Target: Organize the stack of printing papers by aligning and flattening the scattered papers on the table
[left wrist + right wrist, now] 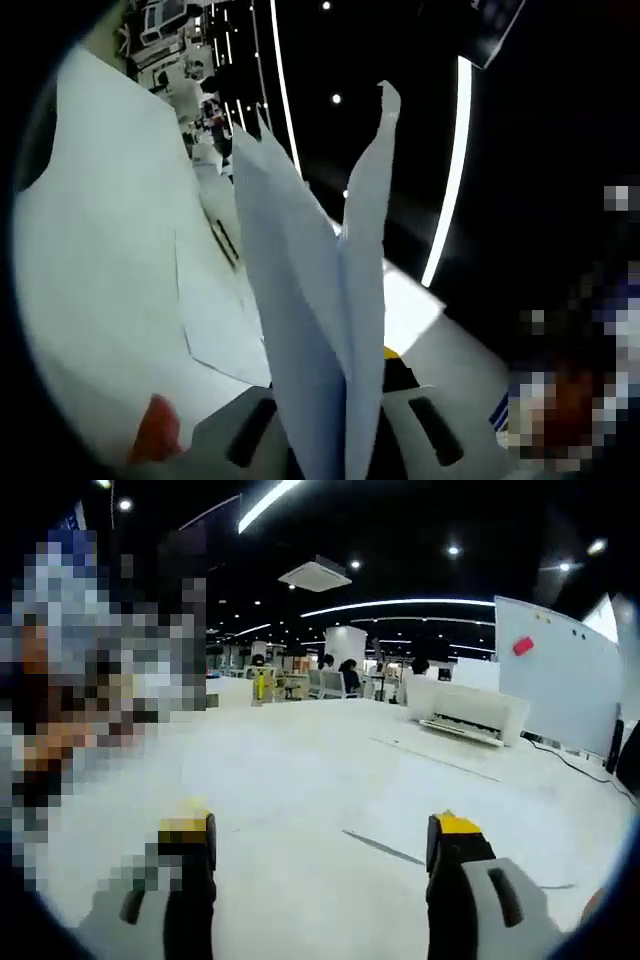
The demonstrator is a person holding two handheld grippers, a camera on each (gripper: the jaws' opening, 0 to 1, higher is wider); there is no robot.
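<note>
Here, left gripper (335,440): we see its jaws closed on a few sheets of printing paper (320,300), which rise up from between the jaws and fill the middle of the left gripper view.
Held sheets: they stand nearly upright and spread apart at the top like a V, one edge going to the upper left and one to the upper right.
Other papers (215,320): we see more white sheets lying flat on the white table (90,250), to the left of the held ones, not aligned with each other.
Red thing (155,430): a small red shape is at the lower left of the same view; we cannot tell what it is.
Right gripper (325,850): its jaws stand wide apart with yellow tips, and we see nothing between them.
Right gripper position: it hangs above the bare table surface (300,780).
Printer (465,715): a white machine stands at the far side of the table.
Whiteboard (555,670): it stands at the right, behind the printer, with a red magnet (522,646) on it.
</note>
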